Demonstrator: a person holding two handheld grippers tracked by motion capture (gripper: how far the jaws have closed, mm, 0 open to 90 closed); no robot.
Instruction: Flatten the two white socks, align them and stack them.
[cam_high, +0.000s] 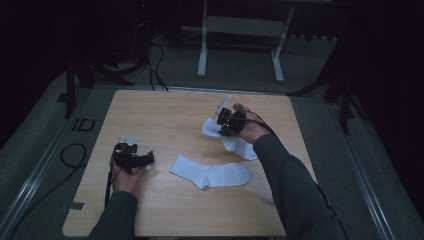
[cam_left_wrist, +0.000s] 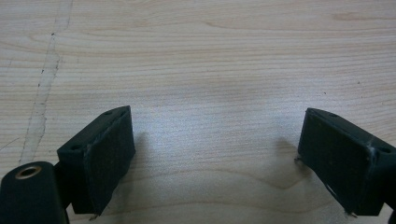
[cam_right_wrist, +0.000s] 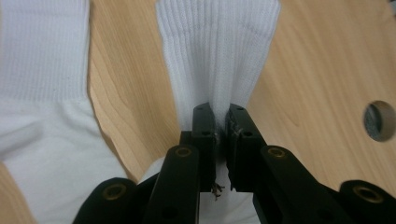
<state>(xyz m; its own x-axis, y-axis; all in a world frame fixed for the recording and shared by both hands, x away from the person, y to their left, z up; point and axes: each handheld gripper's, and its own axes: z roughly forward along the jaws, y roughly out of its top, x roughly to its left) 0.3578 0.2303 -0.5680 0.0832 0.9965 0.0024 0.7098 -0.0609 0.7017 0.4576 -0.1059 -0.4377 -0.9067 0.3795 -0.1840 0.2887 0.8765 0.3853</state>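
Two white socks are on the wooden tabletop (cam_high: 165, 115). One sock (cam_high: 210, 173) lies flat near the middle toward the near edge, apart from both tools. The other sock (cam_right_wrist: 219, 51) is pinched at its ribbed cuff by the right tool (cam_right_wrist: 220, 122) — jaws closed tight on the fabric — toward the far right side. The left tool (cam_left_wrist: 215, 149) rests near the left edge, jaws spread wide over bare wood, holding nothing.

A light wooden table (cam_high: 165, 115) with rounded corners stands on grey carpet. One white sock (cam_high: 210, 173) lies flat near its middle. A second white sock (cam_high: 235, 144) lies rumpled just beyond it, toward the right edge.
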